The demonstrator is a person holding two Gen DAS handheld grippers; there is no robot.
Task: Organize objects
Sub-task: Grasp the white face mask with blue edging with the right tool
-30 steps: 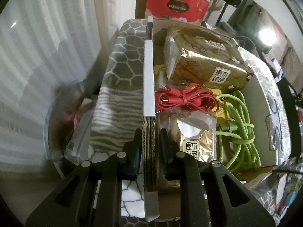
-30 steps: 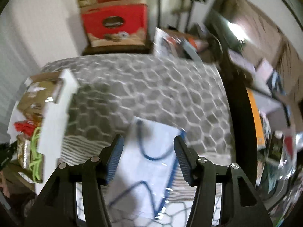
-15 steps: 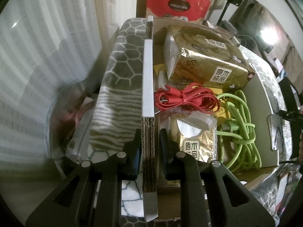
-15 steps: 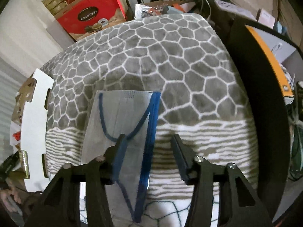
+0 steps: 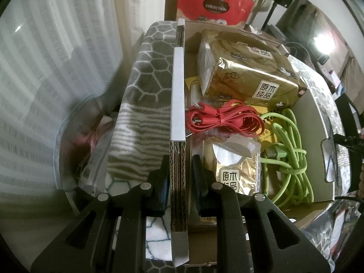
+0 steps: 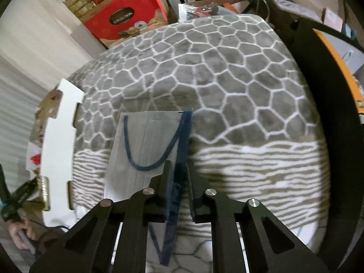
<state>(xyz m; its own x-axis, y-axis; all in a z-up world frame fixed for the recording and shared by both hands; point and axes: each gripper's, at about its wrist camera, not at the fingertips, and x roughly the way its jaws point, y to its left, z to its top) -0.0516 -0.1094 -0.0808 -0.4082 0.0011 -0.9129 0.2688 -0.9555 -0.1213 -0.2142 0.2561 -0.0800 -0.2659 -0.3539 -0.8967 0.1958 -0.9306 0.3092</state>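
A: So, the right gripper (image 6: 177, 177): its jaws are pinched down on the blue edge of the face mask (image 6: 145, 150), which lies flat on the grey patterned blanket (image 6: 227, 72).

B: And the other one?

A: The left gripper (image 5: 178, 177) straddles the cardboard box wall (image 5: 178, 104). Its pads sit close on either side, but a sliver of gap shows on the right side, so I cannot tell whether it is truly clamped.

B: What's in the box?

A: A gold tissue pack (image 5: 248, 77) at the far end, a red cable (image 5: 225, 118) coiled in the middle, a green cable (image 5: 289, 154) to the right, and a smaller opened tissue pack (image 5: 229, 163) nearest the gripper. From the right wrist view the box's white flap (image 6: 59, 141) stands just left of the mask.

B: What could go wrong?

A: The grip is on the mask's thin edge only, I'd judge. Lifted fast, the limp fabric could slip out, or the loose ear loop (image 6: 145, 159) could snag the box's notched flap on the way in. If the left hold is loose, the box may shift when the mask is dropped in. The mask might also drape over the cables rather than settle.
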